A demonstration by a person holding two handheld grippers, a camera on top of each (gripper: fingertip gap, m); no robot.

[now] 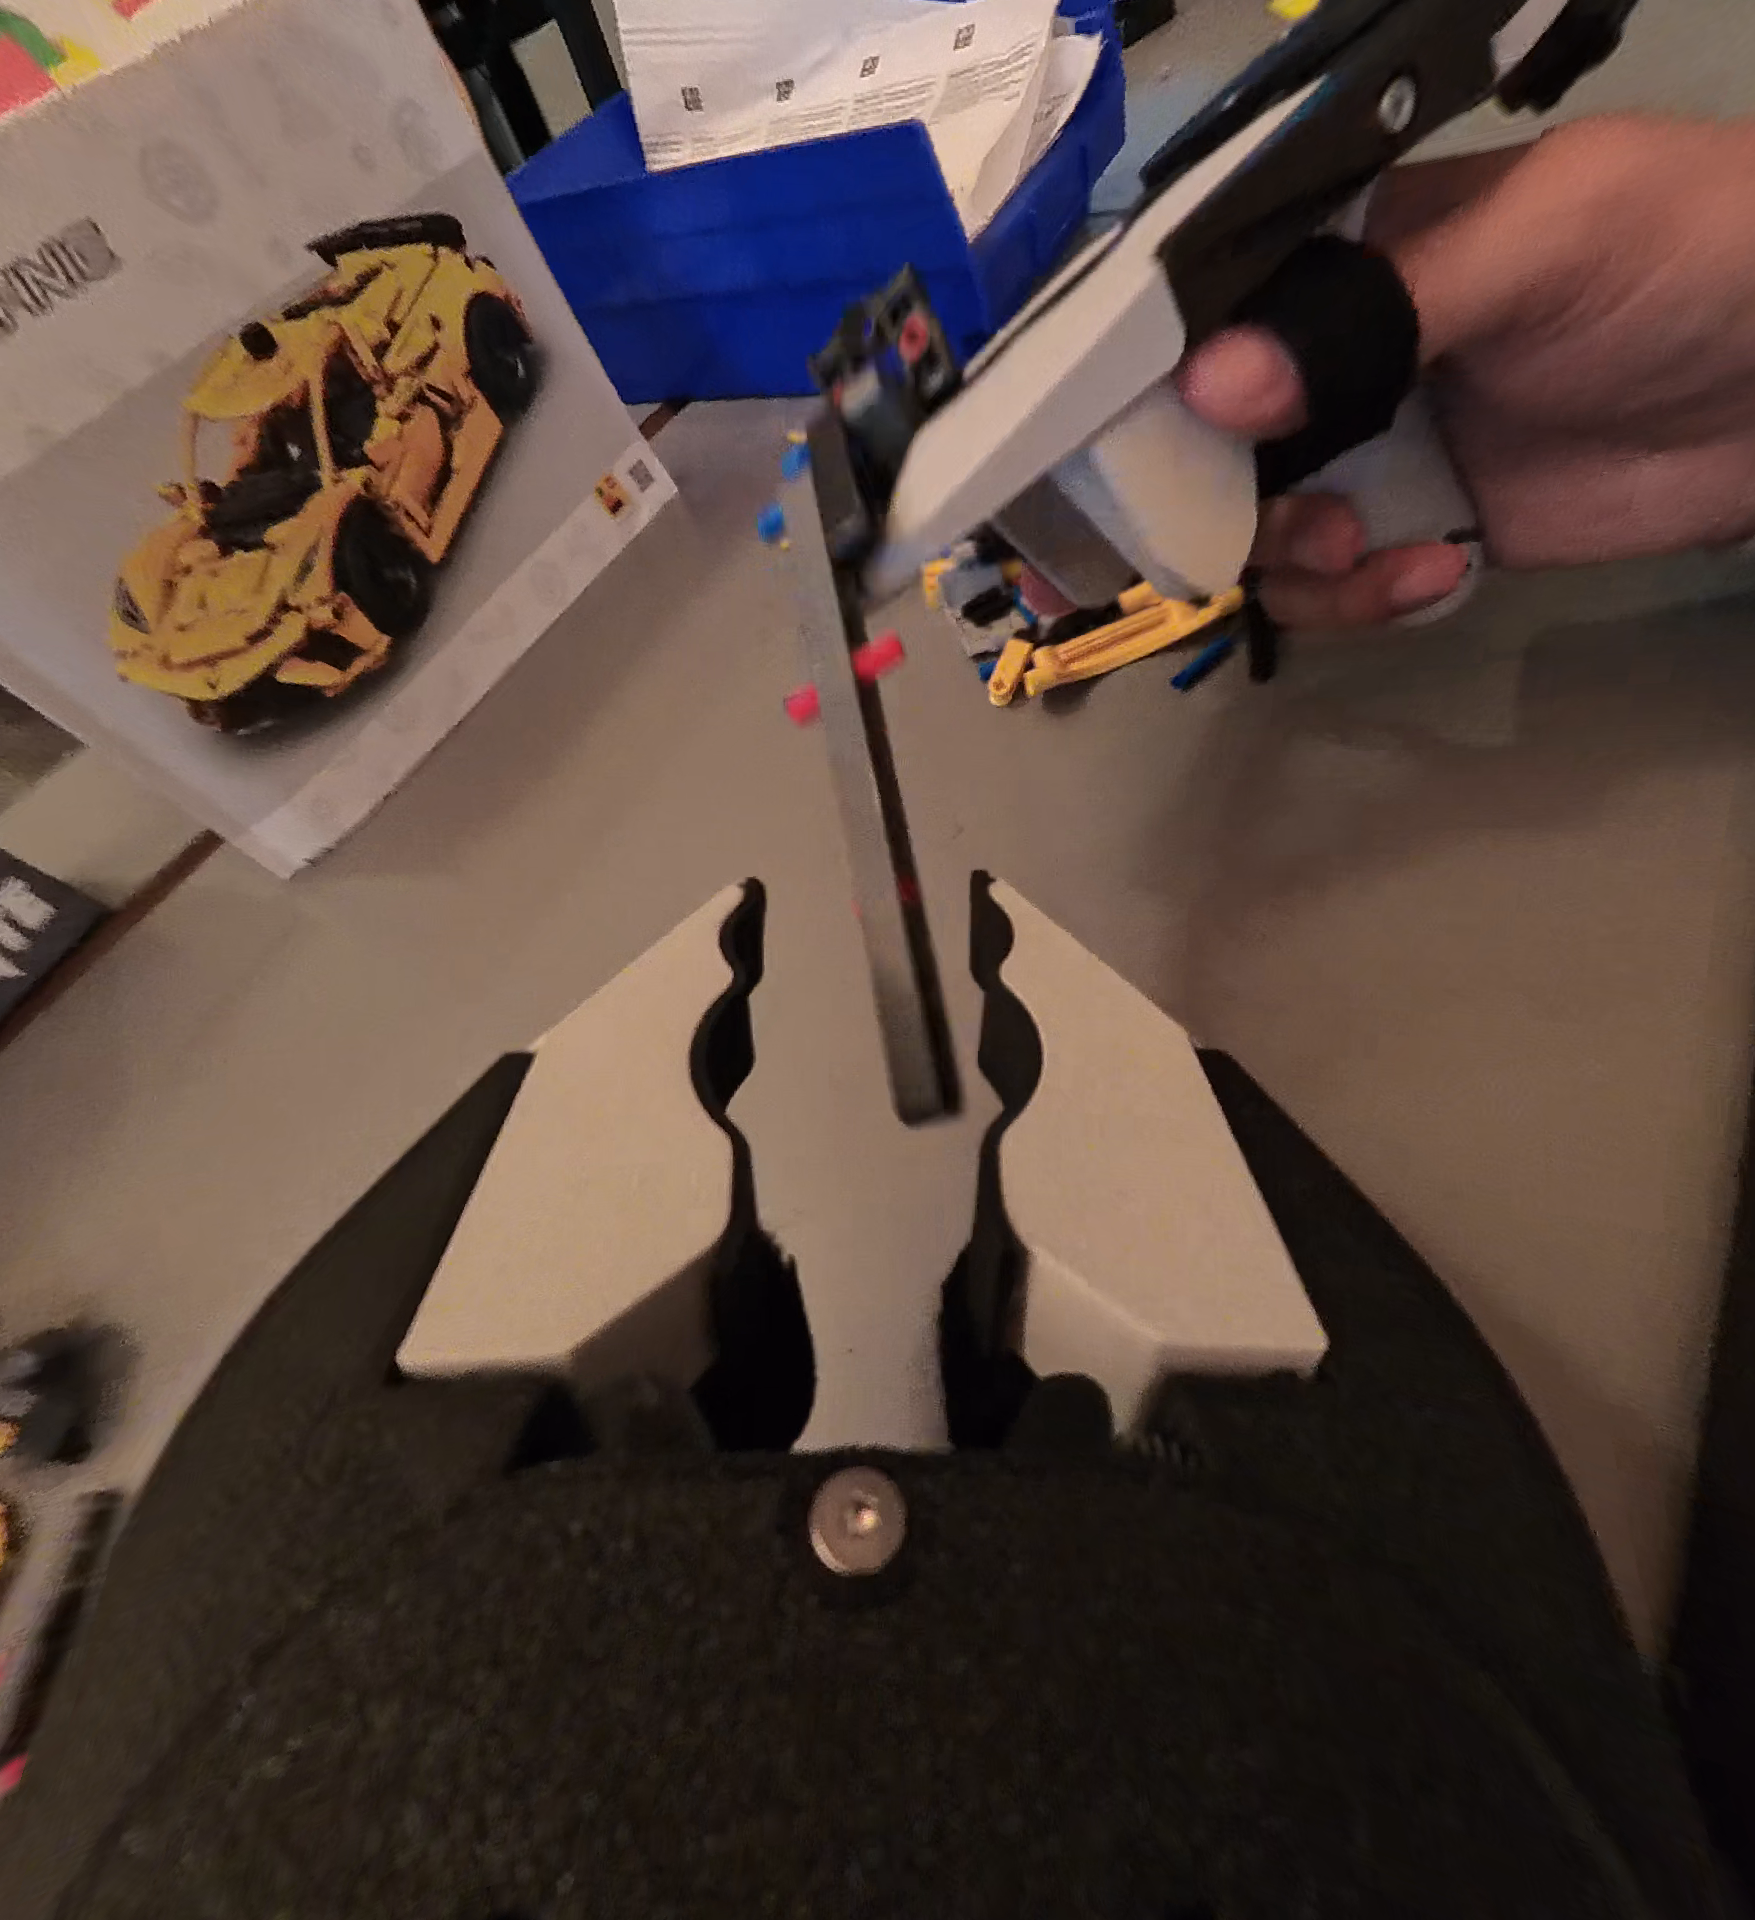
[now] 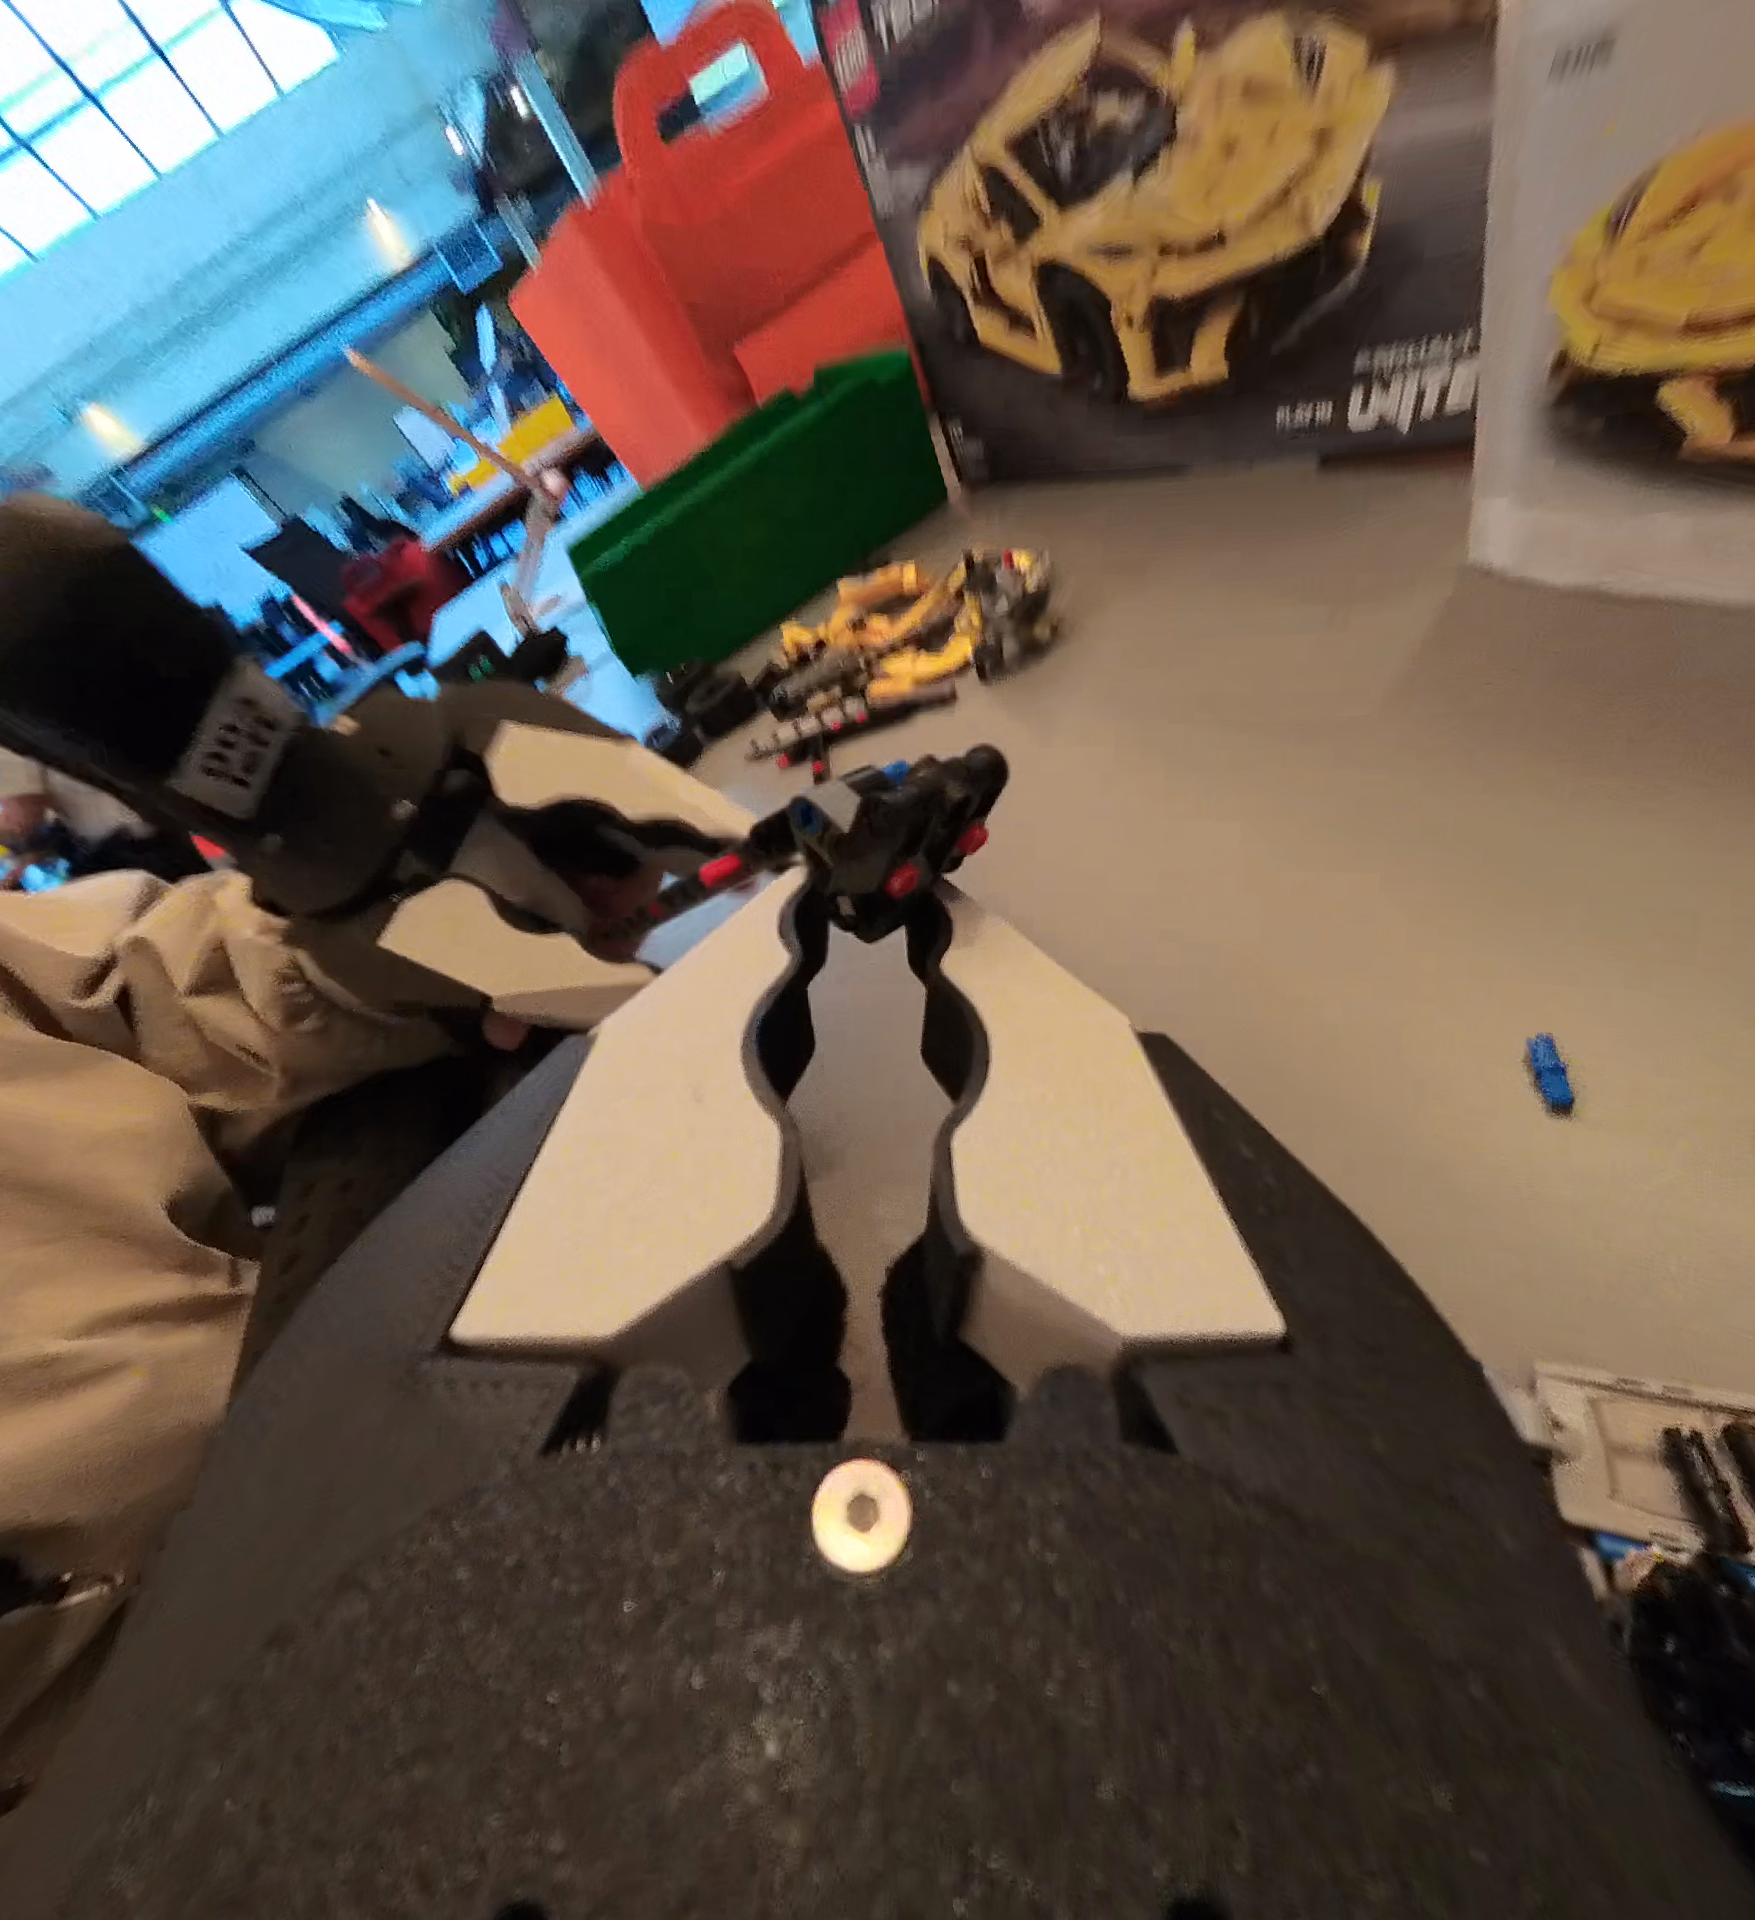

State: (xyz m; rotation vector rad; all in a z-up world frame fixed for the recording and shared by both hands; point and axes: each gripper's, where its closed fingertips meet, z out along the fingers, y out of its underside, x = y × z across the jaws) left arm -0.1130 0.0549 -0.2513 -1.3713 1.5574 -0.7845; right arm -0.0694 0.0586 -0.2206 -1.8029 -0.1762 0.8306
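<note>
A long dark grey brick beam (image 1: pixel 868 831) with red pins runs along the grey table (image 1: pixel 1372 987), ending in a black block assembly (image 2: pixel 888 842) with red and blue pins. My right gripper (image 2: pixel 873 904) is shut on that black assembly at its fingertips. It shows in the left wrist view (image 1: pixel 914 488), held by a hand (image 1: pixel 1579 343). My left gripper (image 1: pixel 865 888) is open, with the near end of the beam between its fingers, closer to the right one. It also shows in the right wrist view (image 2: pixel 634 883), around the beam's end.
A white box with a yellow car picture (image 1: pixel 281 468) stands left, a blue bin with papers (image 1: pixel 748 270) behind. A yellow part assembly (image 1: pixel 1091 634) and loose red pins (image 1: pixel 878 655) lie near the beam. Yellow assemblies (image 2: pixel 904 634), a blue piece (image 2: pixel 1548 1075) and a green block (image 2: pixel 769 520) sit farther off. There is about 6 cm between the tips of the two grippers. Both grippers' tips are roughly 15 cm from the blue piece (image 2: pixel 1548 1075).
</note>
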